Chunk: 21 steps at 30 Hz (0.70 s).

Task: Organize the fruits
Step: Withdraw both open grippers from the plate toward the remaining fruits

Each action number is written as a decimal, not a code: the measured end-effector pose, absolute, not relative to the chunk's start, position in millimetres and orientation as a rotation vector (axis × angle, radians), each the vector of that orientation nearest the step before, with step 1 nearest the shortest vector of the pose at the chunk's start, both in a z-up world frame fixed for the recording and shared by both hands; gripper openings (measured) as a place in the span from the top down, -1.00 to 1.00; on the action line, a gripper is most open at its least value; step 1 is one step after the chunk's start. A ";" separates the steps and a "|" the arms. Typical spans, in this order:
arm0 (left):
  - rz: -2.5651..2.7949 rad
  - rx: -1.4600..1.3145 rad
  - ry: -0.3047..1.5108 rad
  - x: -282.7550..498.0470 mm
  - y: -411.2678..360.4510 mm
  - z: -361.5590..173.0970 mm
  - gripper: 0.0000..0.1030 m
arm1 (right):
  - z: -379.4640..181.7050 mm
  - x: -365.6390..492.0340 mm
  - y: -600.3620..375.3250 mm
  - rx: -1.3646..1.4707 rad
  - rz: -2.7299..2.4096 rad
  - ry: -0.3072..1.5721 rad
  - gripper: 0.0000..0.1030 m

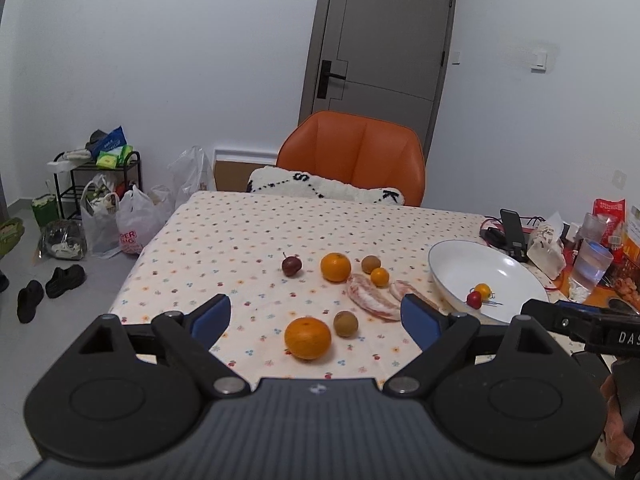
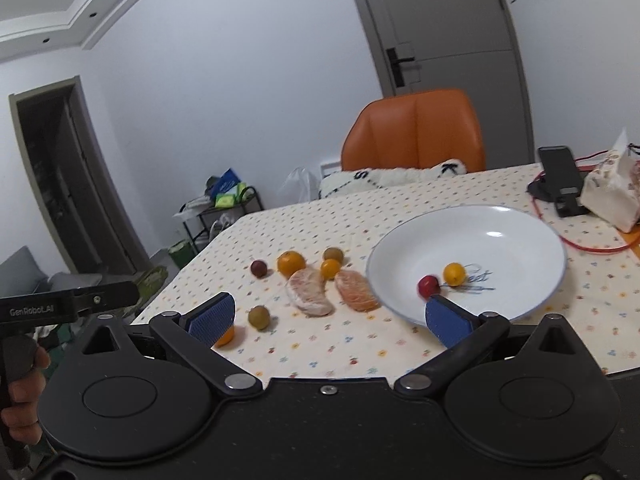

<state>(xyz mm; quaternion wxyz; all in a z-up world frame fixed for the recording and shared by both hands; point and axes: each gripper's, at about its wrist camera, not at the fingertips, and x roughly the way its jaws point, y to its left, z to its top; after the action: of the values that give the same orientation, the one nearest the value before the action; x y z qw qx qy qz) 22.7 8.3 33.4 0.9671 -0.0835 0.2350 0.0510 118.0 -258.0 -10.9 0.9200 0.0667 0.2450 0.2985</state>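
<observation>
Both claws wide, plate (image 2: 520, 240) near

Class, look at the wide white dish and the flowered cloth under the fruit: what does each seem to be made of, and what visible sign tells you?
Wide white dish with a thin blue rim: probably glazed ceramic, perhaps enamel or melamine; smooth, glossy, with a bright light spot.

Cream flower-printed tablecloth: likely woven fabric, though matte vinyl is possible; dull, no glare, draping over the table edge.

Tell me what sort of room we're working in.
Most likely a home dining area: a table with a floral tablecloth, an orange chair pulled up to it, and a low rack with shopping bags and shoes on the floor beside an interior door.
</observation>
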 end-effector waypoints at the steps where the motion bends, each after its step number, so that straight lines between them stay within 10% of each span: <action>1: 0.101 -0.175 0.479 22.9 10.5 31.8 -0.76 | -11.6 118.7 -255.6 0.134 0.622 0.510 -1.00; 21: 0.084 -0.243 0.497 42.0 30.8 -0.1 -0.71 | -24.8 139.5 -227.6 0.117 0.678 0.596 -1.00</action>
<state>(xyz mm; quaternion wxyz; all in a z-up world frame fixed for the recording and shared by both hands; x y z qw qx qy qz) 42.0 30.8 -0.1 0.9611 -0.1198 0.2455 0.0412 139.5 -227.6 -24.8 0.8981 0.0567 0.2879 0.3275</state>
